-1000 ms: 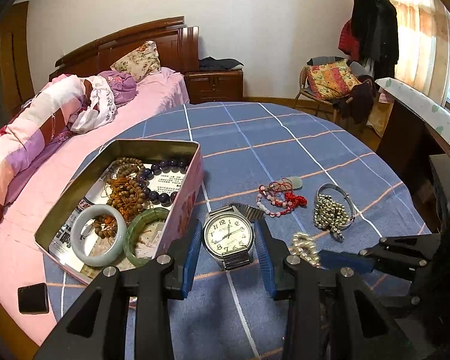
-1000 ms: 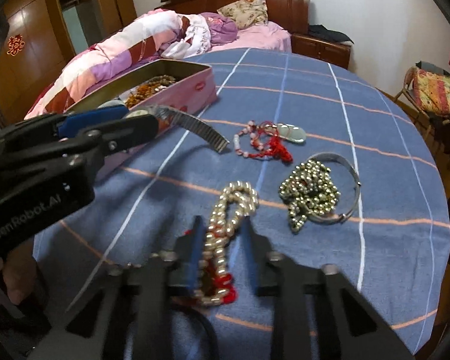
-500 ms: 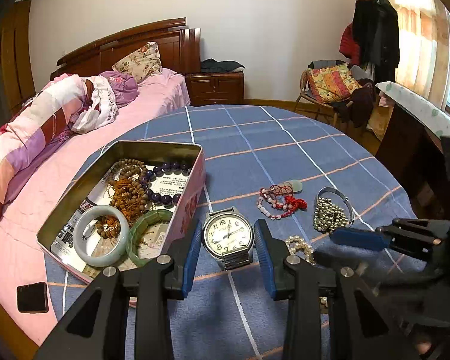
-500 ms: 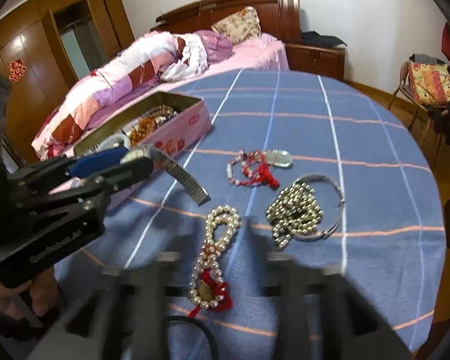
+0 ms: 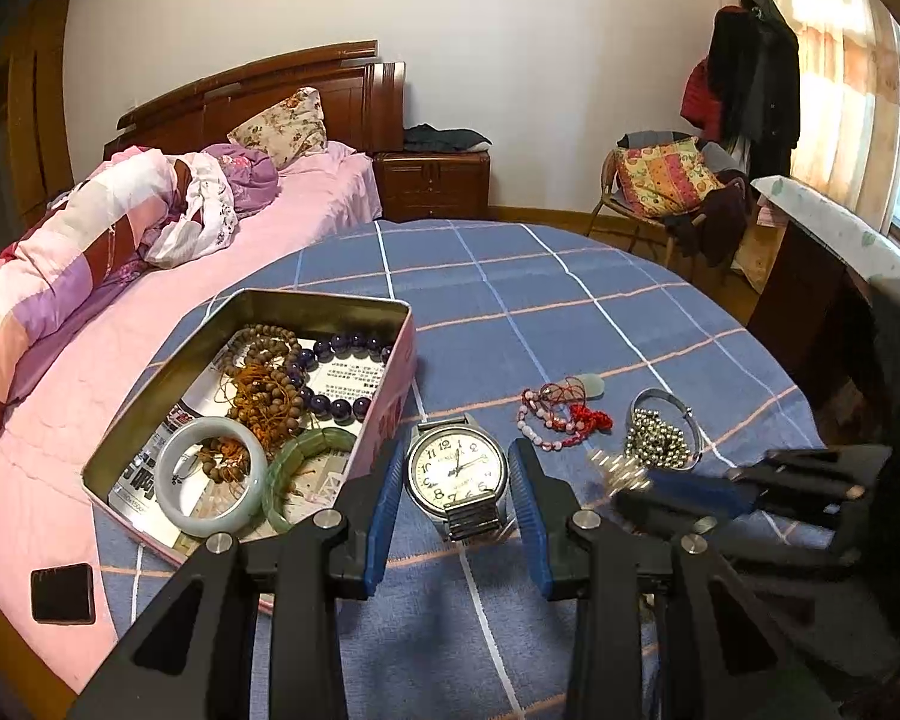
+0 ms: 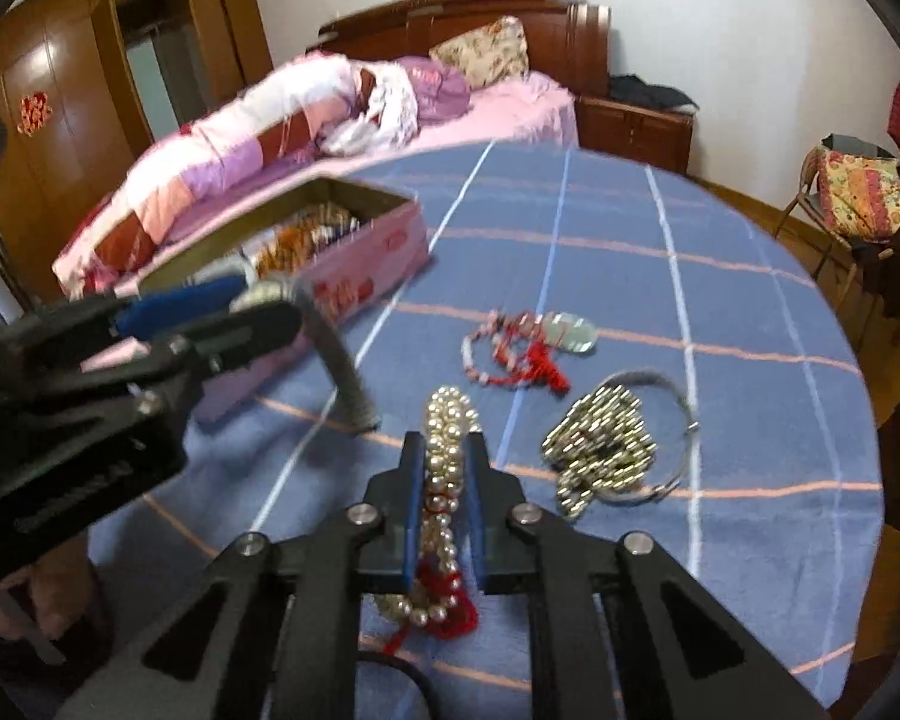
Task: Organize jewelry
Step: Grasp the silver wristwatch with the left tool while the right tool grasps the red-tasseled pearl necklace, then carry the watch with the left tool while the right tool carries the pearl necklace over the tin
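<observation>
My left gripper [image 5: 455, 468] is shut on a silver wristwatch [image 5: 457, 470] with a white dial, held beside the pink tin box [image 5: 390, 414]; its band hangs down in the right wrist view [image 6: 342, 372]. The tin holds wooden beads, purple beads and jade bangles [image 5: 210, 483]. My right gripper [image 6: 444, 468] is shut on a pearl bracelet [image 6: 444, 456] with a red tassel, lifted off the blue checked cloth. A pink-and-red bead bracelet [image 6: 510, 354] with a jade pendant and a silver ball-chain bangle [image 6: 606, 450] lie on the table.
The round table [image 5: 570, 312] carries a blue checked cloth. A black square object [image 5: 63, 591] lies at its left edge. A bed with pink sheets [image 5: 150, 276] stands behind the tin, a chair with cushions [image 5: 666, 180] at the far right.
My right gripper came down over the pearl bracelet, closed on it and lifted it. My left gripper still holds the watch beside the tin.
</observation>
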`<state>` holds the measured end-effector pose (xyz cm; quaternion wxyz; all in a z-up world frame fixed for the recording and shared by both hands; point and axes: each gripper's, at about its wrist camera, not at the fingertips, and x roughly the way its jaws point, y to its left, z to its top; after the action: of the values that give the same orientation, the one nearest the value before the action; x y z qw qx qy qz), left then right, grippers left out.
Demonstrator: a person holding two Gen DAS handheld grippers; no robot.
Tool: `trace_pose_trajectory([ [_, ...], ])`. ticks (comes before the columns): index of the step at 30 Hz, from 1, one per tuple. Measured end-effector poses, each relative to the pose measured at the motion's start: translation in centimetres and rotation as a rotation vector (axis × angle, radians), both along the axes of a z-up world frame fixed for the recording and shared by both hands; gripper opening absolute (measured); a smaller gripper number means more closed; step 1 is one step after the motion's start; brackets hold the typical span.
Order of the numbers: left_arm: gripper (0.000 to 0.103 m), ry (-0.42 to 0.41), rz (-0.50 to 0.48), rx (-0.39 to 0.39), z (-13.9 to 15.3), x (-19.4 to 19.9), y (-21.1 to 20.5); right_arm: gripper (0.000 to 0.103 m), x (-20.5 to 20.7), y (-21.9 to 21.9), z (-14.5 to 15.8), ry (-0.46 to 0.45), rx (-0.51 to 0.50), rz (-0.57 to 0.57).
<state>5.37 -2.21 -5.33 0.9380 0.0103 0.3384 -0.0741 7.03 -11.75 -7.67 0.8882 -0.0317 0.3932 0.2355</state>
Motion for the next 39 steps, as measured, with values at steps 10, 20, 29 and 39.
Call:
trace_pose_trajectory([
  [10,0.037,-0.043,0.002,-0.029,1.9,-0.7,0.7,0.015,-0.5,-1.8,3.8,-0.071,0.09,-0.028],
  [20,0.037,-0.035,0.001,-0.027,2.2,-0.5,0.9,0.015,1.4,-3.7,2.9,0.038,0.286,-0.002],
  [29,0.037,-0.032,-0.006,-0.024,2.0,-0.4,0.6,0.015,0.7,-3.9,4.6,-0.049,0.265,-0.007],
  [39,0.037,-0.01,-0.015,-0.022,1.2,-0.2,0.5,0.015,2.2,-3.5,0.8,0.069,0.141,-0.024],
])
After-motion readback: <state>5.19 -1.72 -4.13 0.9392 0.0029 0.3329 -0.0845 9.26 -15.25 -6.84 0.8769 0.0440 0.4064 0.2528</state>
